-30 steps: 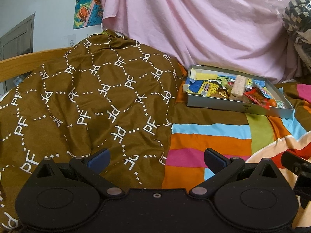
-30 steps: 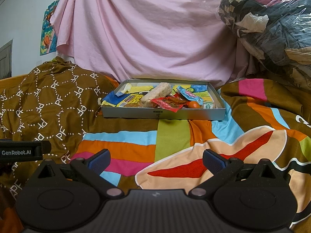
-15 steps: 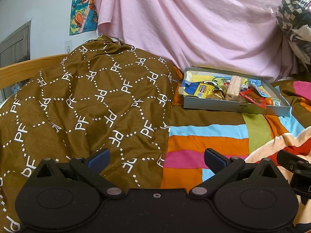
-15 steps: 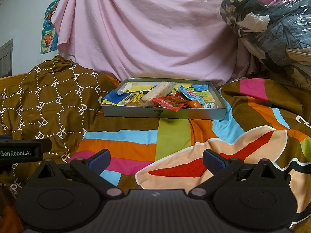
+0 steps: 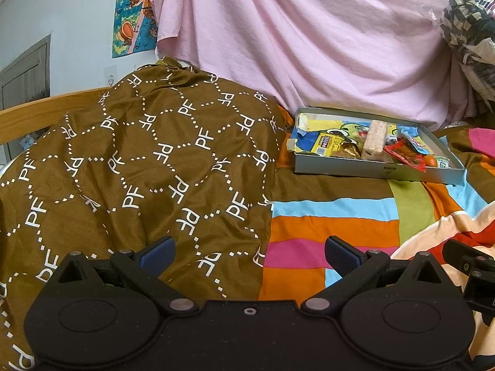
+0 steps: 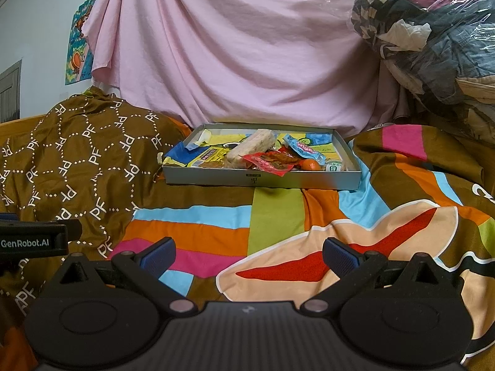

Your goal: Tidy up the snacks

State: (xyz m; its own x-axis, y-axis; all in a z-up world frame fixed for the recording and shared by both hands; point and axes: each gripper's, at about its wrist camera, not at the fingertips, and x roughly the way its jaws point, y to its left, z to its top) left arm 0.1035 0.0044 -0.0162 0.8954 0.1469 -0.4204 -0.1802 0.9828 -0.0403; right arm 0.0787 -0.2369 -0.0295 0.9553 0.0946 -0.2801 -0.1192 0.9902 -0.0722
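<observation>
Left gripper [image 5: 249,249] sat with fingers spread, nothing held, over the brown PF blanket [image 5: 148,167]. Snack tray [image 5: 371,170] at 1 o'clock, well apart, on the striped bedspread [image 5: 334,228].

Right gripper [image 6: 249,250] also gaped empty; tray [image 6: 263,181] at 12 o'clock, wrappers piled loosely, red packet [image 6: 267,164] overhanging the front rim. Risk: soft bedding lets the tray tip or slide when pushed, spilling snacks.
</observation>
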